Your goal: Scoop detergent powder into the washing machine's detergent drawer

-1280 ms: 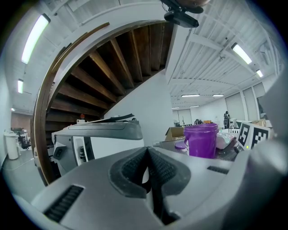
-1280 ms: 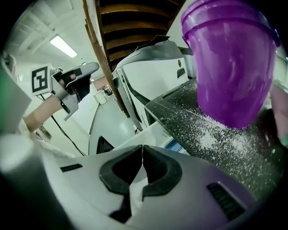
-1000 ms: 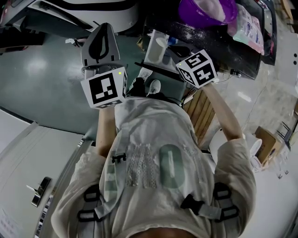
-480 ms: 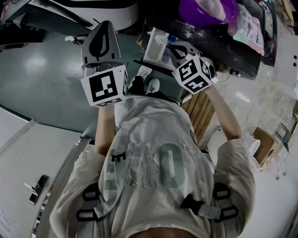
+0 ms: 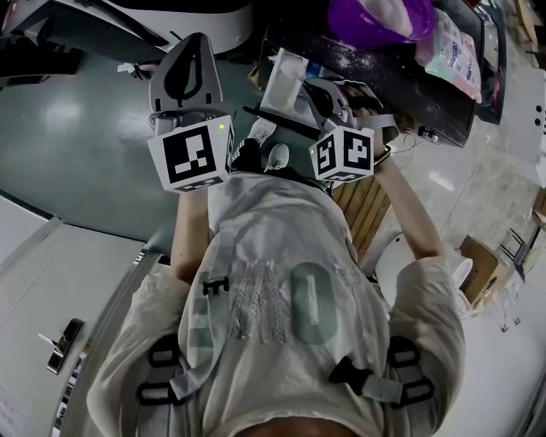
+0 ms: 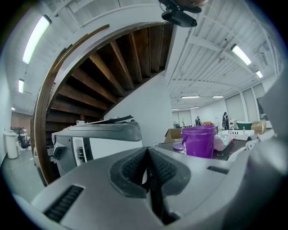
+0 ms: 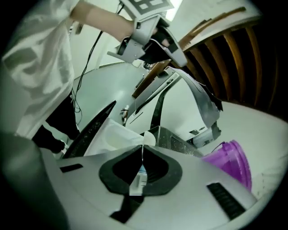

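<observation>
My right gripper (image 7: 143,155) is shut on the thin white handle of a scoop (image 7: 147,140), whose small bowl hangs just above the white detergent drawer (image 7: 110,134). In the head view the right gripper (image 5: 326,94) points at the drawer (image 5: 281,81), which sticks out by the dark table. A purple detergent bucket (image 5: 380,17) stands on that table, right of the scoop (image 7: 231,161). My left gripper (image 5: 189,64) is shut with nothing in it (image 6: 147,155) and faces the washing machine (image 6: 101,139), with the purple bucket (image 6: 198,141) to its right.
The dark table (image 5: 409,81) is dusted with spilled powder and holds a pink-and-white bag (image 5: 452,51). A wooden slatted piece (image 5: 367,201) stands below my right arm. A cardboard box (image 5: 482,265) lies on the floor at the right. A wooden staircase (image 6: 108,67) rises over the machine.
My right gripper has swung left and turned toward the drawer with the scoop in it, its marker cube rotating. The left gripper has barely shifted.
</observation>
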### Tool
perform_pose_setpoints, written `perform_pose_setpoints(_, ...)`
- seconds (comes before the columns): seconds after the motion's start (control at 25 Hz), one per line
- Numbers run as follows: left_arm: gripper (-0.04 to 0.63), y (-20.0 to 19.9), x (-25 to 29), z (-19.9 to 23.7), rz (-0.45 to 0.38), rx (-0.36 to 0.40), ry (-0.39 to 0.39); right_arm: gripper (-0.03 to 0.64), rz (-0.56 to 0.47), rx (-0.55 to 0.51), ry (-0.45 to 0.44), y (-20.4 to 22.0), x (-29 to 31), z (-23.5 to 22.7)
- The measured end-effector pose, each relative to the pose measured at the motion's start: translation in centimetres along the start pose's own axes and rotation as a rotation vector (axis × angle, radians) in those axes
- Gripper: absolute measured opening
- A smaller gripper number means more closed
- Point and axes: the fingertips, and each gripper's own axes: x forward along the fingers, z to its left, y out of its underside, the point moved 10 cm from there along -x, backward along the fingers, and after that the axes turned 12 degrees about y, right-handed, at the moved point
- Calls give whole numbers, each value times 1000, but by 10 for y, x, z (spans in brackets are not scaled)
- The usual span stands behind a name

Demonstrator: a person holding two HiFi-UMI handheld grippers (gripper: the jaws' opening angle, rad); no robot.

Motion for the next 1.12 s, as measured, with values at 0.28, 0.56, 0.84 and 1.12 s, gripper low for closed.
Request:
perform_pose_setpoints(0.28, 21, -1, -6, -1, -8, 4, -5, 11, -48, -435, 194, -2, -9, 19)
perform_pose_setpoints(0.56, 21, -4, -12, 0, -24, 12, -15, 11, -51, -510, 223, 2, -12, 27)
perform_pose_setpoints(0.84, 21, -6, -13, 1, -34, 11, -11, 11, -50, -513, 194, 0, -15, 28)
perform_pose_setpoints(1.12, 21, -10, -6, 0, -42, 4, 16, 11, -28, -459, 119, -3, -15, 22)
